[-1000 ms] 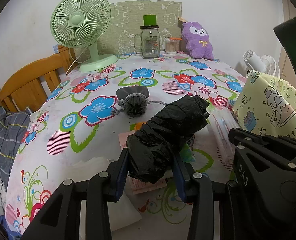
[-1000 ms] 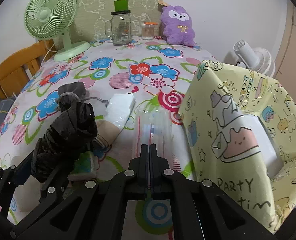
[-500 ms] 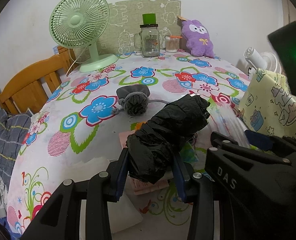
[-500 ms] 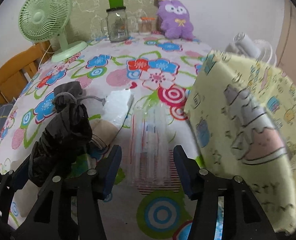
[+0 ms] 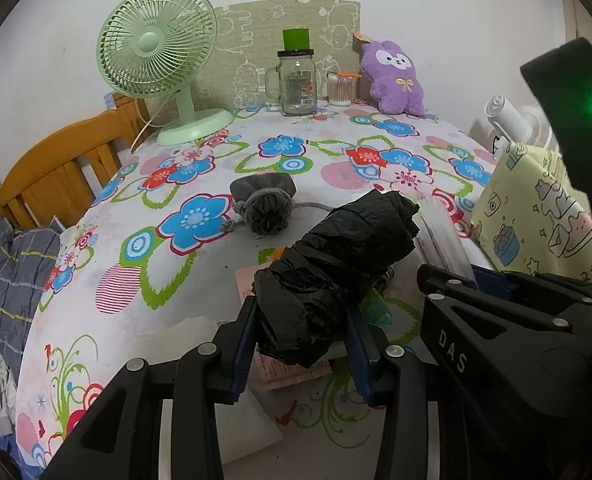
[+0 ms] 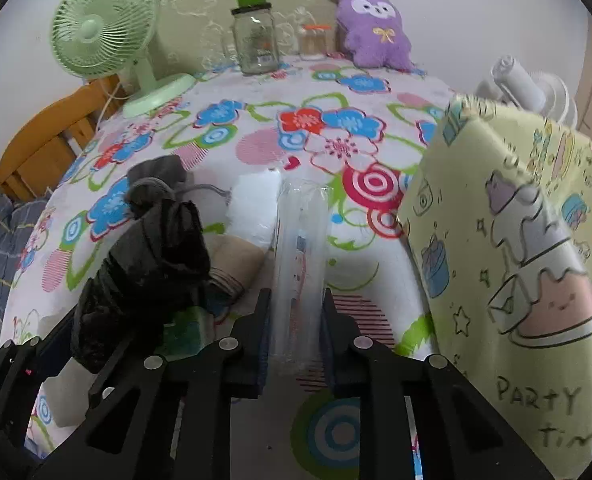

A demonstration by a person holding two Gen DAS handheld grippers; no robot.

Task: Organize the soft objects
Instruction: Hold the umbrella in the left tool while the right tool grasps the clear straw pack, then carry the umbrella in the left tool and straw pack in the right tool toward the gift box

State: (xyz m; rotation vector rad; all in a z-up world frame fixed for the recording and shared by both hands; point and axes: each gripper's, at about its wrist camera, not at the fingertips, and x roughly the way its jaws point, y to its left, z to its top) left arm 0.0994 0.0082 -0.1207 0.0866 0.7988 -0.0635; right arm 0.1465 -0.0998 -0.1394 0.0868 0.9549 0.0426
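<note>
My left gripper (image 5: 302,332) is shut on a crumpled black plastic bag roll (image 5: 336,276) and holds it just above the flowered tablecloth (image 5: 144,264); the roll also shows in the right wrist view (image 6: 144,272). My right gripper (image 6: 296,320) has its jaws closed against a long clear plastic packet (image 6: 300,256) that lies on the cloth. A grey drawstring pouch (image 5: 266,204) lies beyond the roll. A yellow cartoon-print bag (image 6: 508,264) stands at the right.
A green desk fan (image 5: 160,56), a glass jar (image 5: 297,82), a small cotton-swab jar (image 5: 340,88) and a purple plush toy (image 5: 396,80) stand at the far edge. A white packet (image 6: 256,204), a beige cloth (image 6: 232,264) and pink paper (image 5: 292,372) lie near the grippers. A wooden bed frame (image 5: 56,172) is at the left.
My right gripper opened from shut, moved forward over the clear packet, then closed its jaws against it. My left gripper kept its hold on the black roll.
</note>
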